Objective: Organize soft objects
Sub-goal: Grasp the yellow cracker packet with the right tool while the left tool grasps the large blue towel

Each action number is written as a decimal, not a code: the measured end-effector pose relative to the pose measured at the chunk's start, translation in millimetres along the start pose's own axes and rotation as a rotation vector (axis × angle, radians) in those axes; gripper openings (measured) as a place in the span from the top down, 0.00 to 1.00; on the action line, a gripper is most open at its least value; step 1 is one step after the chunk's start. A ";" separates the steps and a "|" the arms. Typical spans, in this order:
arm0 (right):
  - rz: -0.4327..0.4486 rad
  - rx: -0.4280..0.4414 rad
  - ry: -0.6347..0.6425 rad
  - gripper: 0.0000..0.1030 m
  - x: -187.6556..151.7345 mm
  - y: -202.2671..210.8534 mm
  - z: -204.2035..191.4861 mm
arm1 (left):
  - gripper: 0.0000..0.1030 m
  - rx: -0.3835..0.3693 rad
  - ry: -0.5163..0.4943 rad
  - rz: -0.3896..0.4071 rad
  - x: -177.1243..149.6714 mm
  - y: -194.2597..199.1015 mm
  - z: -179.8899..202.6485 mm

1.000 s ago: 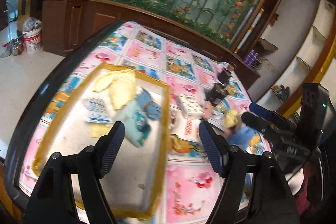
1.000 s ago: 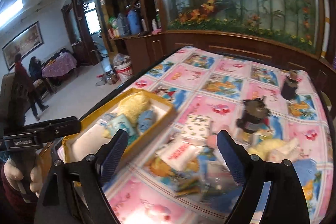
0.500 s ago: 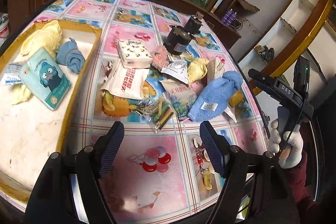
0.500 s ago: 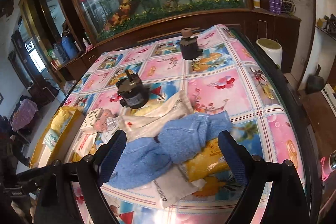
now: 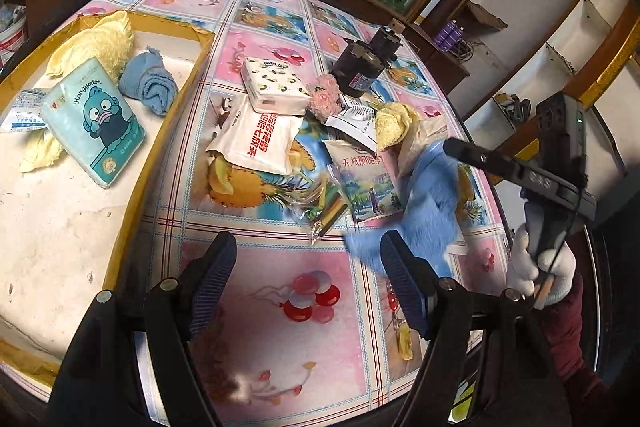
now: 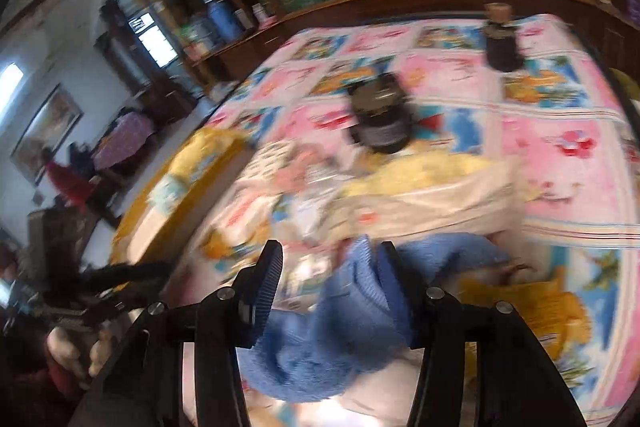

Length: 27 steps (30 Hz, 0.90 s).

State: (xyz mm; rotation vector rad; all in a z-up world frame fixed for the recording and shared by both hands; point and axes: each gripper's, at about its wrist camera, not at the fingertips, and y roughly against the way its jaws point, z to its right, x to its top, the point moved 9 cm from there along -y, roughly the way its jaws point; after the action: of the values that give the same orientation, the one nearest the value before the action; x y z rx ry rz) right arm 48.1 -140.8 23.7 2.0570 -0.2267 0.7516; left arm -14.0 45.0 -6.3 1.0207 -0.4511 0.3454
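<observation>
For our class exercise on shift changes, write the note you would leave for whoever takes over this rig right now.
Left gripper: open, empty, above the patterned tablecloth.
Right gripper: closing around the fluffy blue towel; the frame is blurred, so check the grip.
Done: the yellow-rimmed tray holds a yellow cloth, a rolled blue cloth and a teal cartoon tissue pack.
Left: tray the blue towel, then the pink fluffy piece, another yellow cloth and soft packets.

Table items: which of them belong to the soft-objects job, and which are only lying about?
For the job: blue towel in the right gripper, yellow cloth, pink fluffy piece, tissue pack, tray.

Lying about: two dark motor-like parts, snack packets.
</observation>
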 end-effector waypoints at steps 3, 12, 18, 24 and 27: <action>-0.073 0.117 0.105 0.48 -18.5 -5.8 -55.7 | 0.28 -0.011 -0.002 -0.003 -2.0 0.2 1.8; 0.145 -0.188 -0.178 0.33 -26.7 74.3 52.5 | 0.28 -0.048 -0.101 -0.039 -19.8 -3.1 34.7; 0.117 -0.396 -0.245 0.31 -57.9 91.2 116.7 | 0.28 -0.053 -0.220 -0.102 -33.6 -32.5 80.2; 0.091 -0.374 -0.178 0.25 -49.2 69.2 112.2 | 0.28 -0.031 -0.277 -0.097 -17.3 -58.6 108.1; 0.050 -0.371 -0.133 0.21 -47.1 45.6 104.8 | 0.28 -0.009 -0.295 -0.111 -13.1 -77.1 114.3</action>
State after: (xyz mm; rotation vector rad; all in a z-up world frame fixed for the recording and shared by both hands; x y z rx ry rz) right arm 35.4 -257.7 -14.6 1.7527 -0.4587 0.5552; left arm -11.1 -92.9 -18.8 1.0876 -0.6578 0.0926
